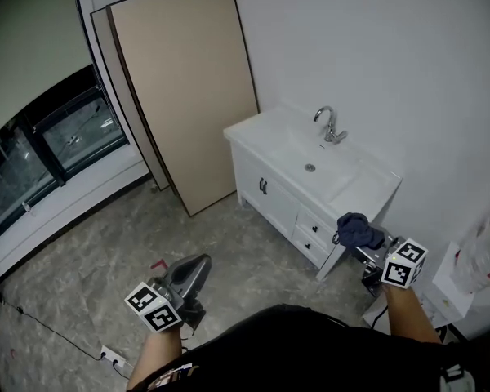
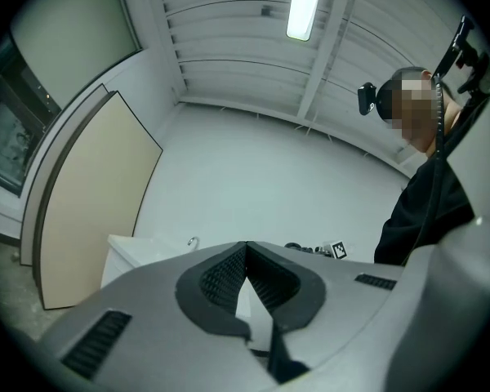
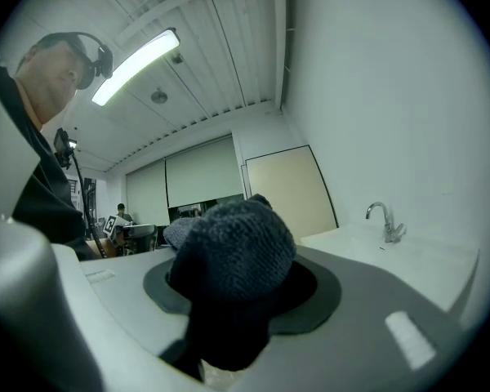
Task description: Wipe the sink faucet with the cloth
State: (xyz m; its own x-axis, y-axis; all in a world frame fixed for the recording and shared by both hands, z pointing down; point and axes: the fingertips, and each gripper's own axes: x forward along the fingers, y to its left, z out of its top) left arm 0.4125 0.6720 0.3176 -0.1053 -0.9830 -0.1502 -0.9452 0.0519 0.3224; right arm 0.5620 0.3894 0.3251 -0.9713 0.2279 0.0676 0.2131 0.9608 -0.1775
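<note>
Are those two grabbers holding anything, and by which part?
The right gripper clamps a dark cloth in its jaws by its bunched lower folds; the rest bulges out in front. The left gripper has its jaws shut on nothing.

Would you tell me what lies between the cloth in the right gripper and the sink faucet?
In the head view, only the bare white top and basin of the sink separate the cloth in the right gripper from the faucet.

The left tool (image 1: 198,269) is held low and forward, jaws pressed together on nothing — the right tool (image 1: 366,247), held out likewise, clamps the cloth (image 1: 358,229).
</note>
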